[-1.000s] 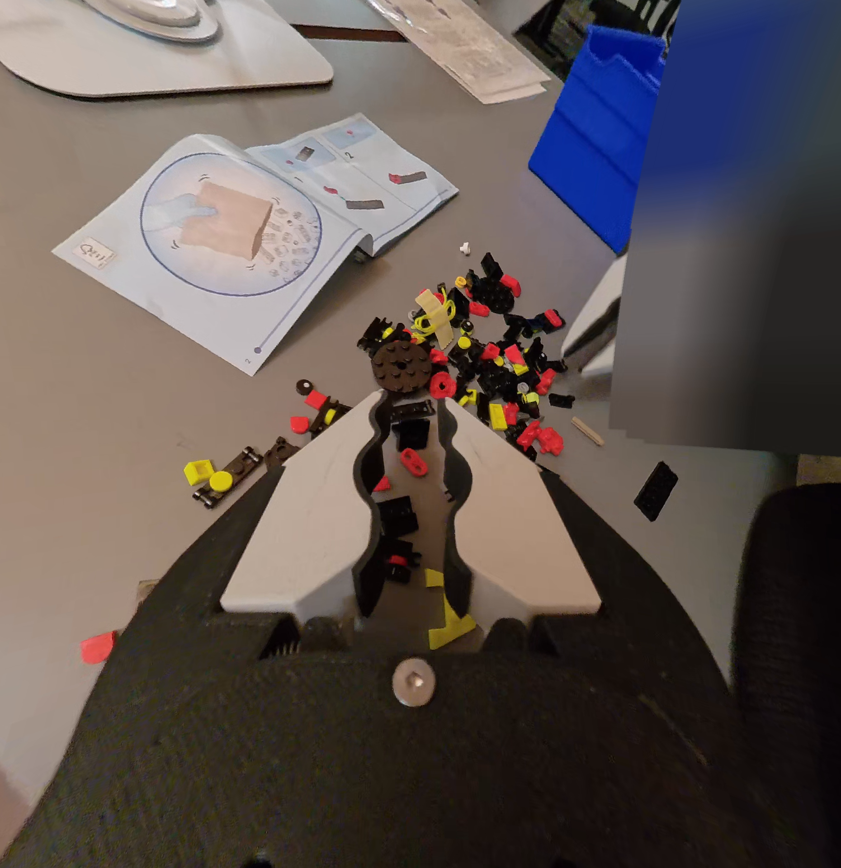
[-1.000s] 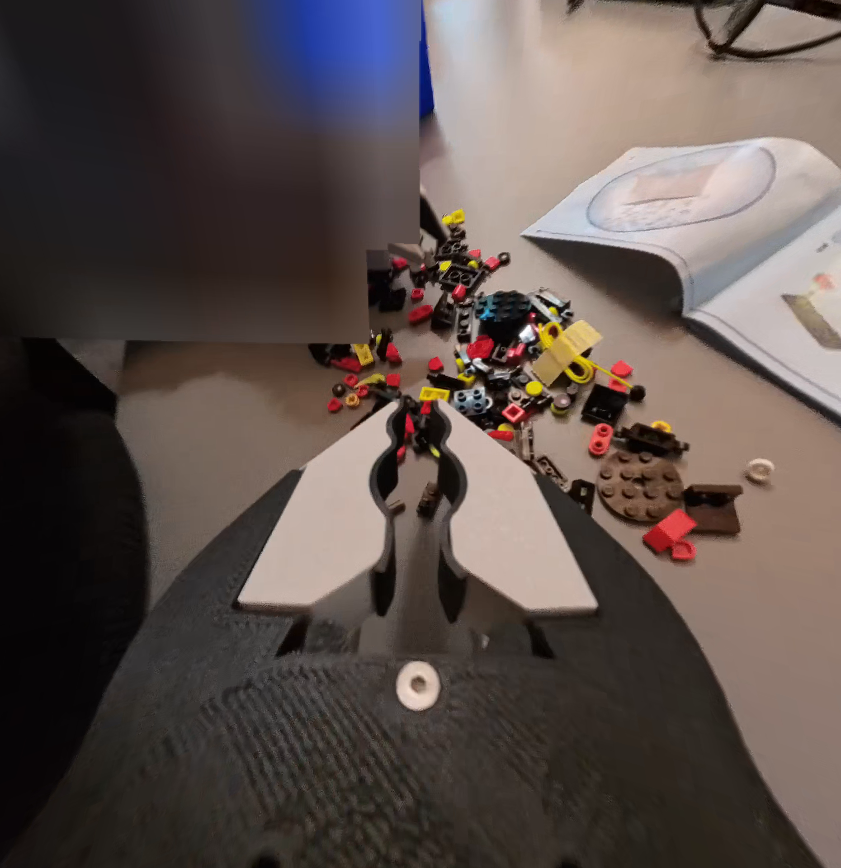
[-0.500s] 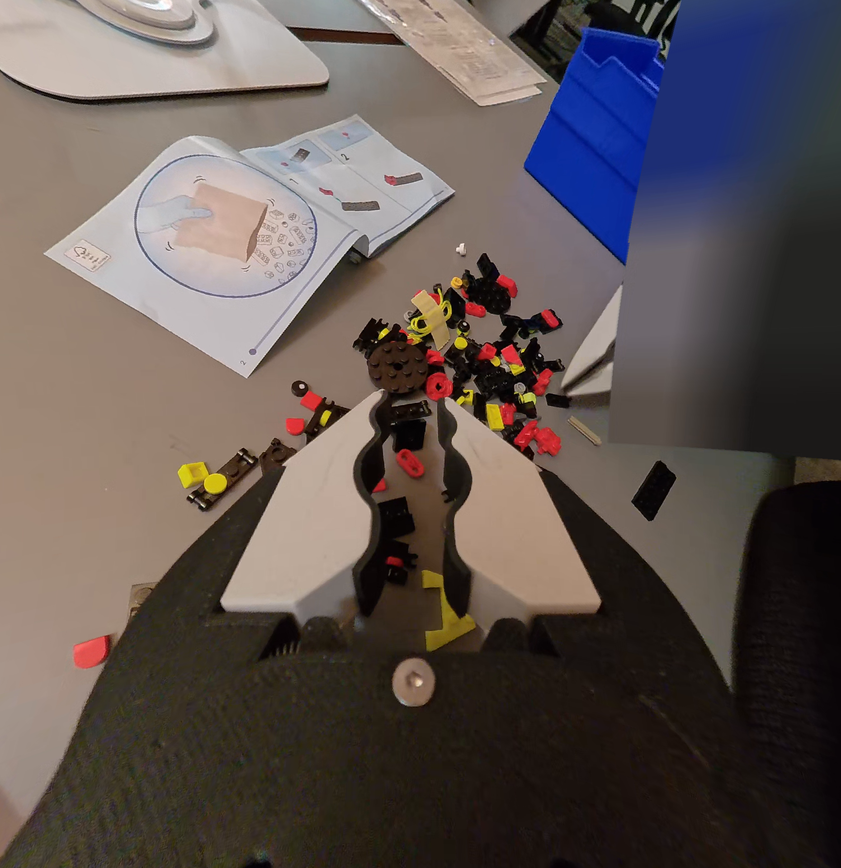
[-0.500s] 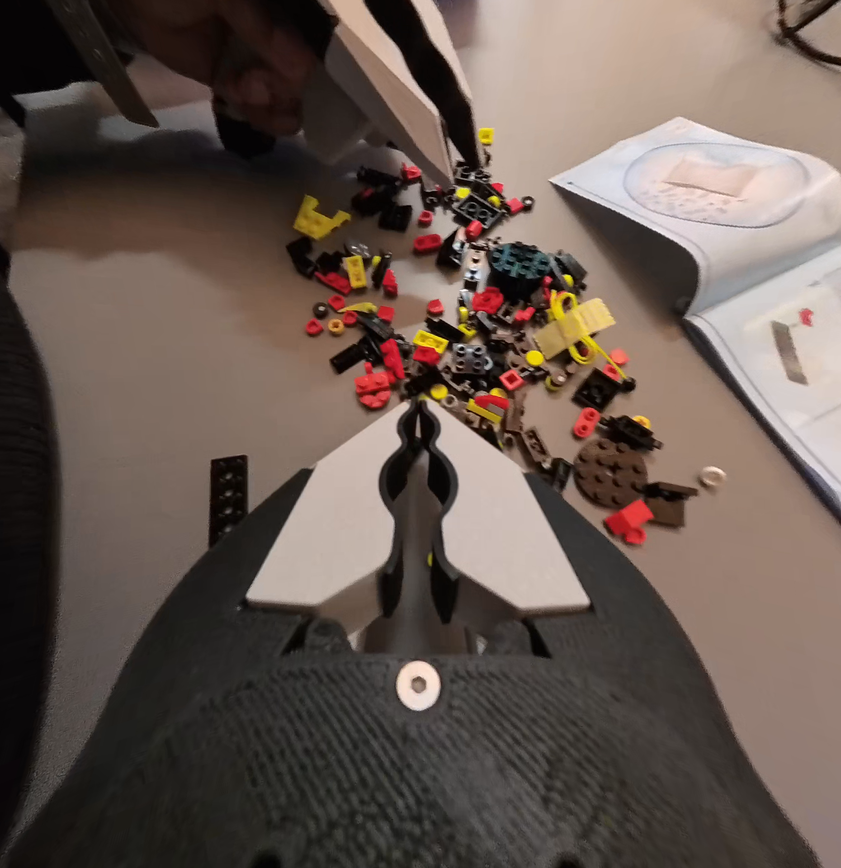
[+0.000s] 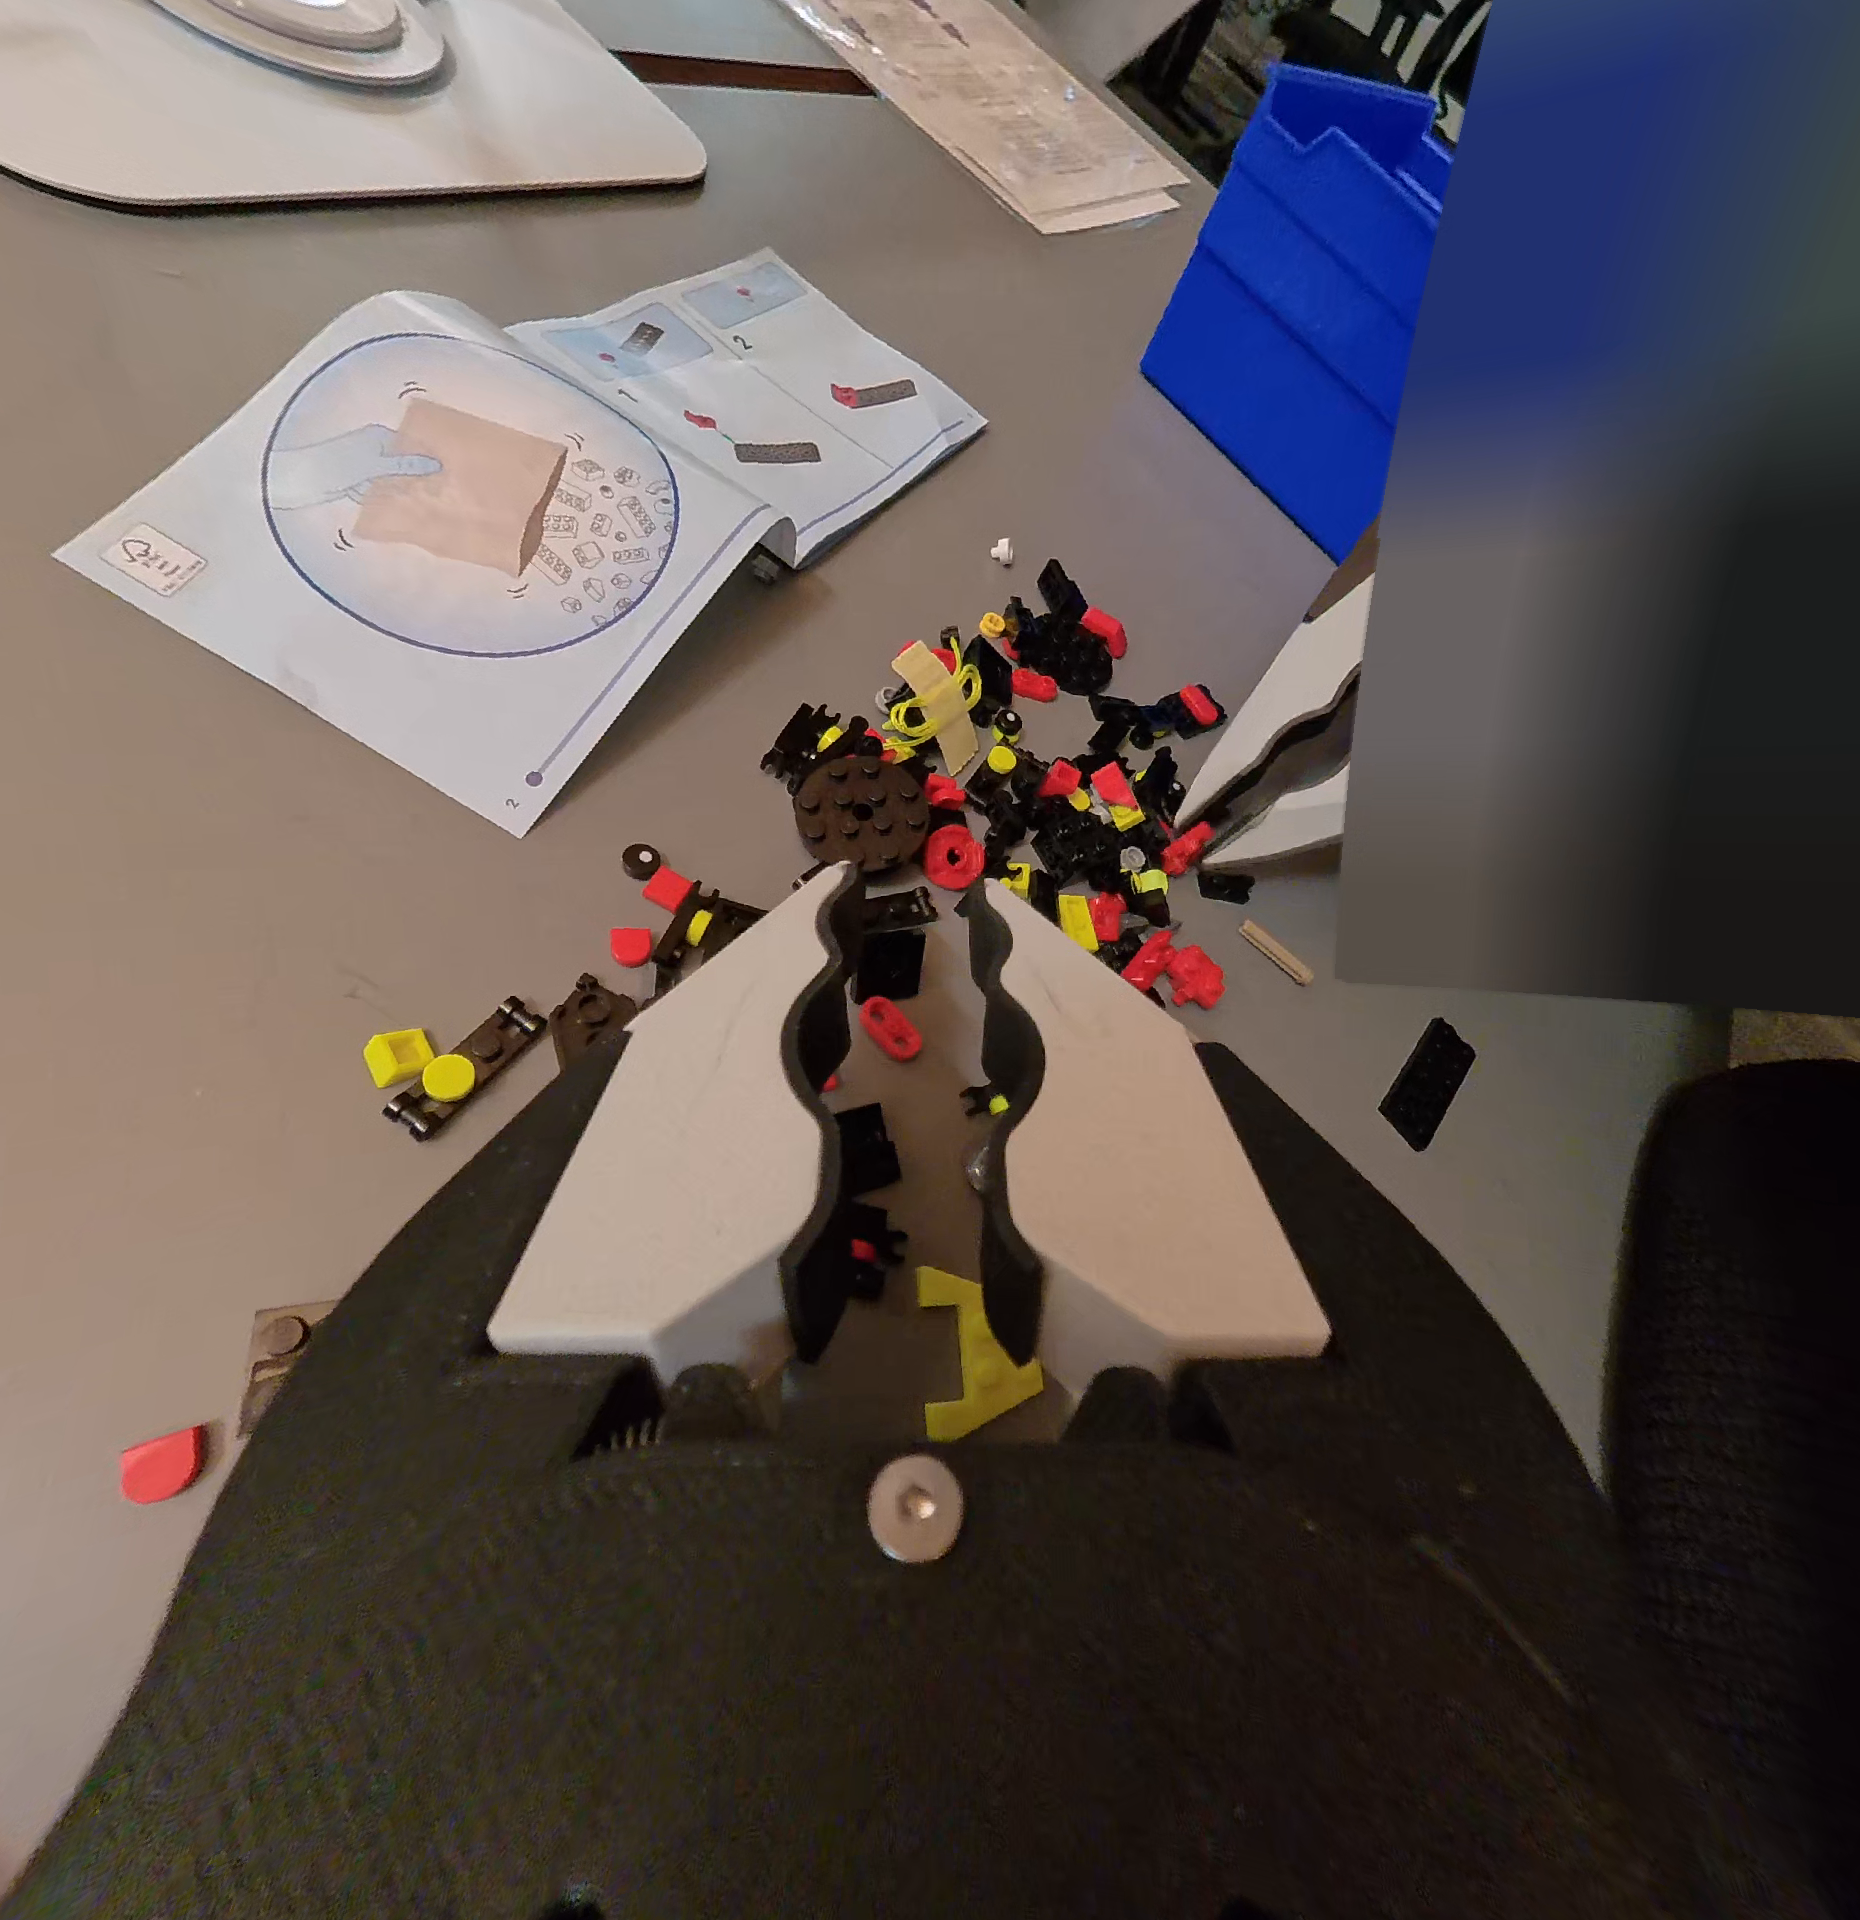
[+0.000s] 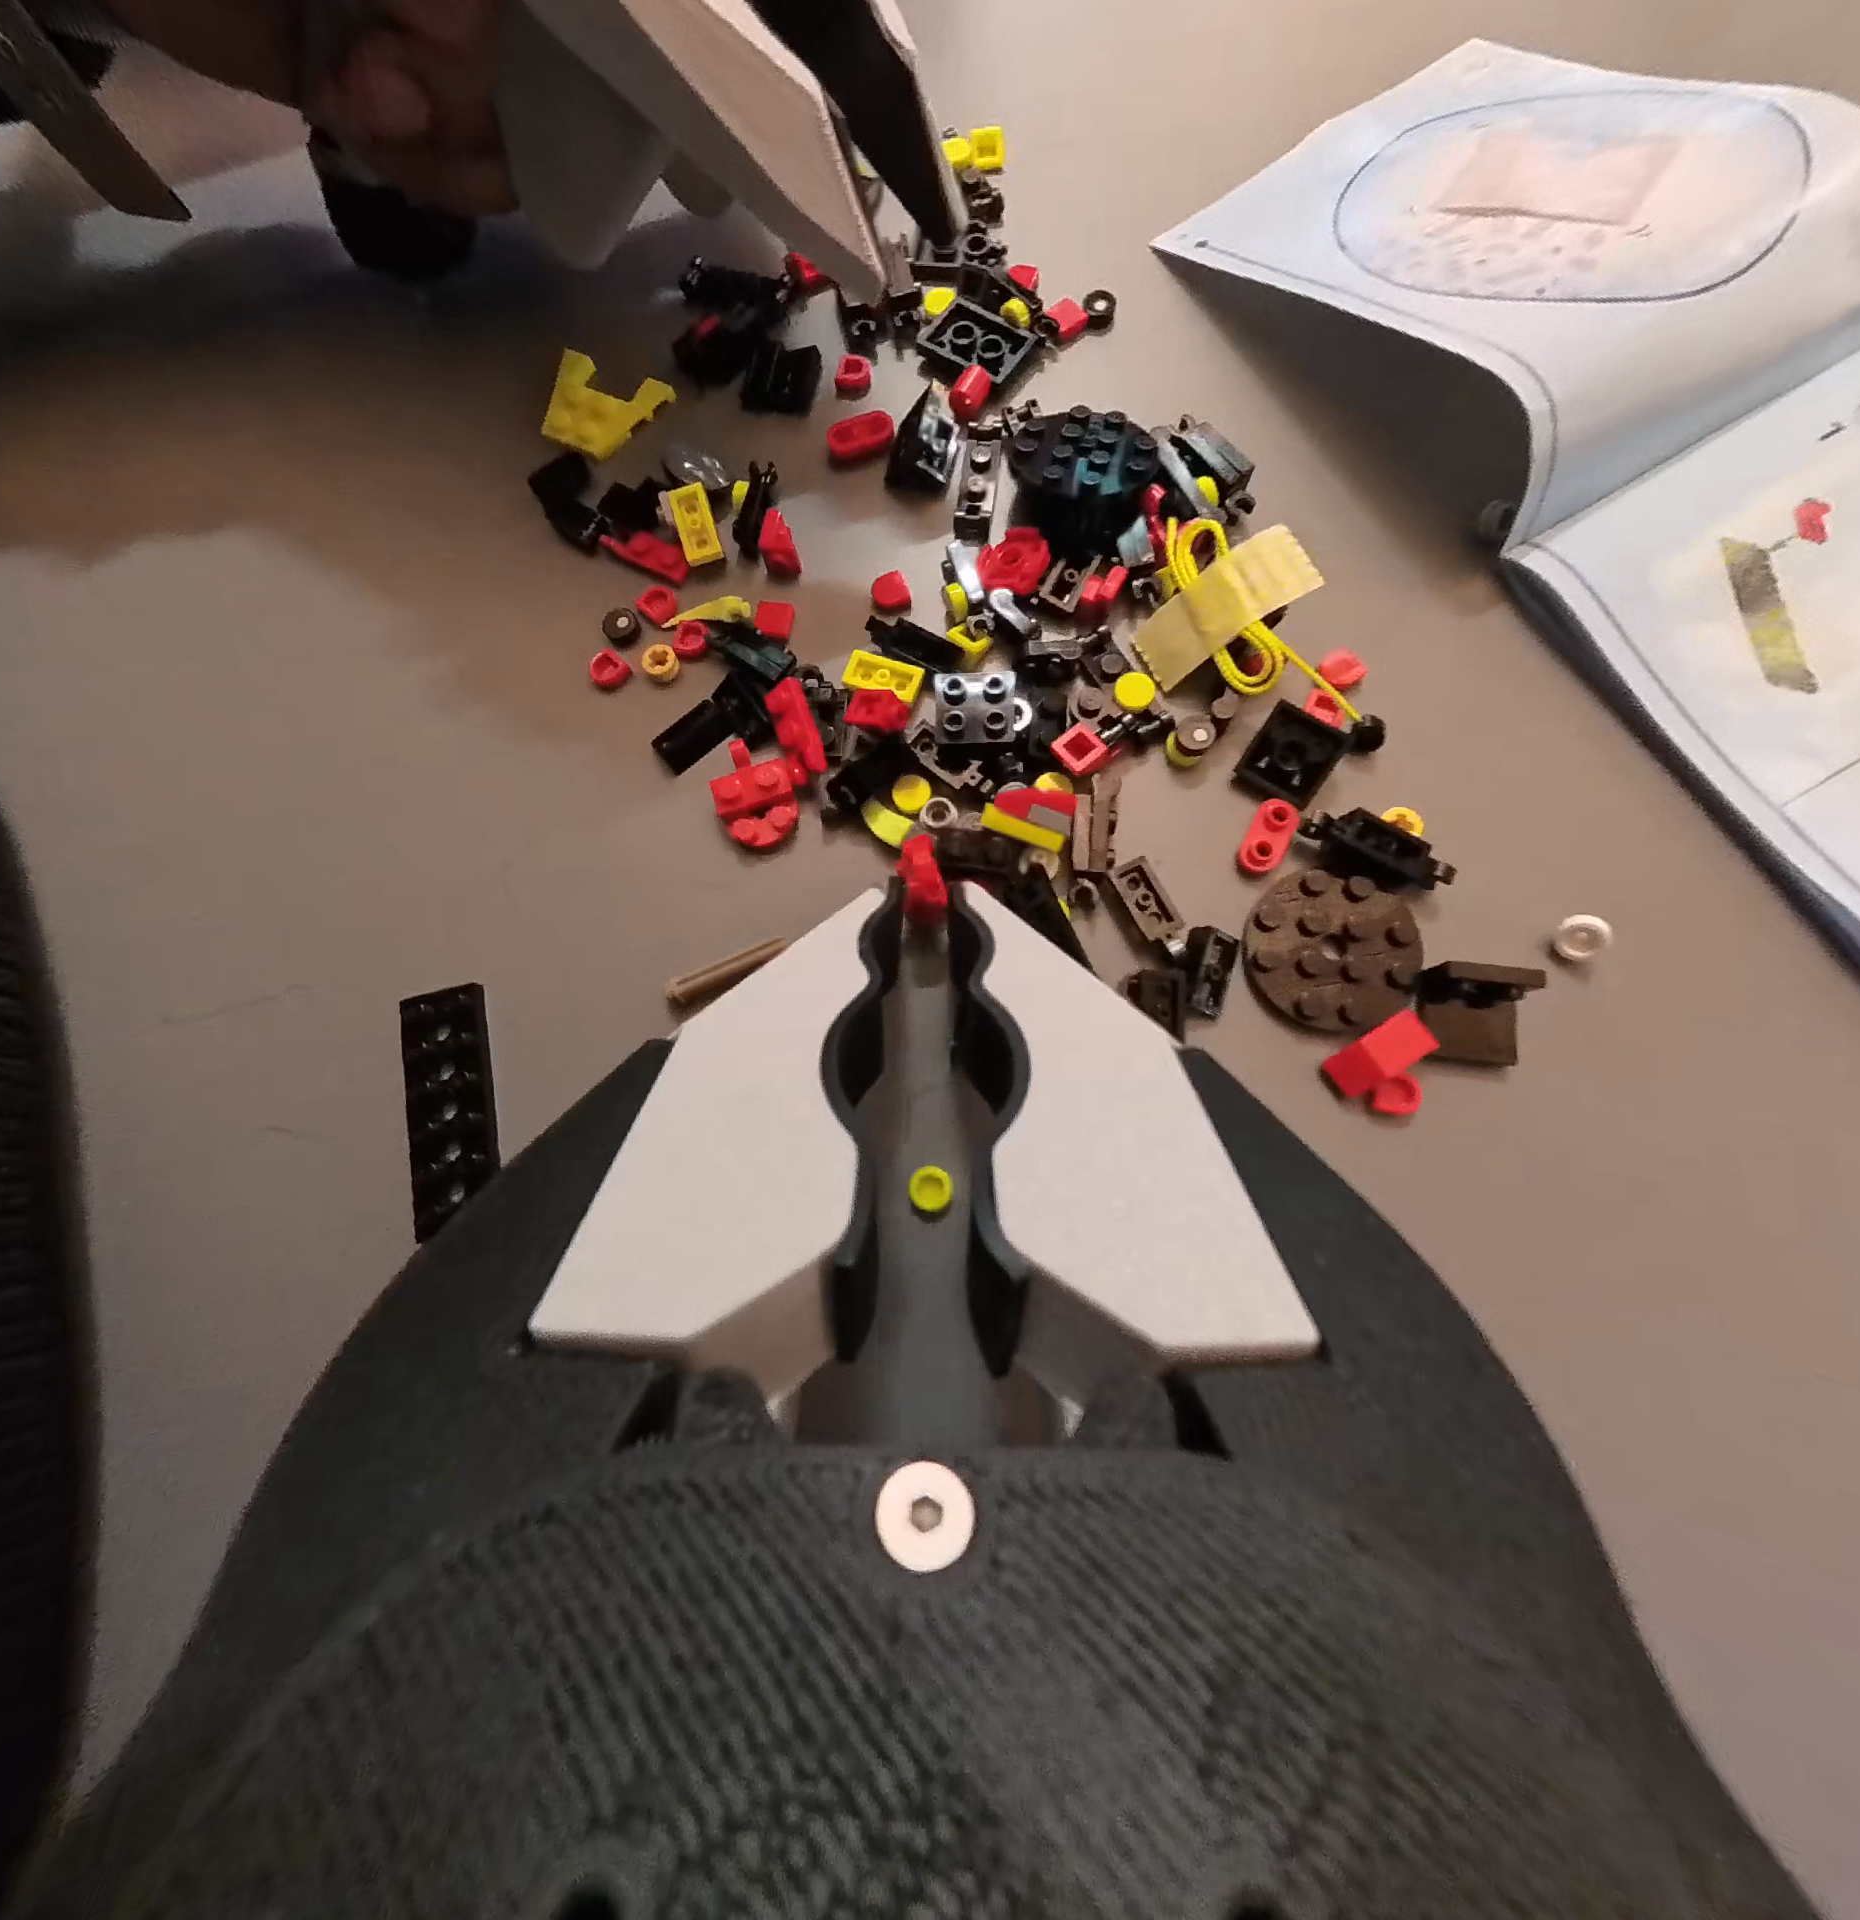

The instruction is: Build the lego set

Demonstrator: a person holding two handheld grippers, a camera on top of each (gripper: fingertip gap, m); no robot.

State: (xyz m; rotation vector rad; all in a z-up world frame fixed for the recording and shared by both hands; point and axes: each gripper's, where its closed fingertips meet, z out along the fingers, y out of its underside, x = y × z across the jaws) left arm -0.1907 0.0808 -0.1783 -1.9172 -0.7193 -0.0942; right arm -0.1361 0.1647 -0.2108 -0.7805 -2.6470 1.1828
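A pile of small black, red and yellow lego pieces (image 5: 1061,790) lies on the grey table (image 5: 230,987). My left gripper (image 5: 915,888) is open and empty, low over the pile's near edge, with a red oval piece (image 5: 890,1027) and black pieces between its fingers. My right gripper (image 6: 923,899) is shut on a small red piece (image 6: 921,883) at the edge of the pile (image 6: 957,623). It also shows in the left wrist view (image 5: 1269,769). A black long plate (image 5: 1425,1081) lies apart from the pile; it also shows in the right wrist view (image 6: 445,1101).
An open instruction booklet (image 5: 510,520) lies beyond the pile, also in the right wrist view (image 6: 1528,260). A blue bin (image 5: 1300,312) stands at the back right. A round black plate (image 5: 860,810) and a yellow wedge piece (image 6: 593,405) lie among the pieces. A white base (image 5: 334,125) is far left. Across from one pair of fingers to the other is roughly 11 centimetres. The black long plate (image 5: 1425,1081) lies around 9 centimetres away from my right fingertips. It turns up in the right wrist view (image 6: 445,1062) as well.
My right gripper was open in the pile a second ago; it has shut on a small red piece and drawn back. The left gripper has barely moved.
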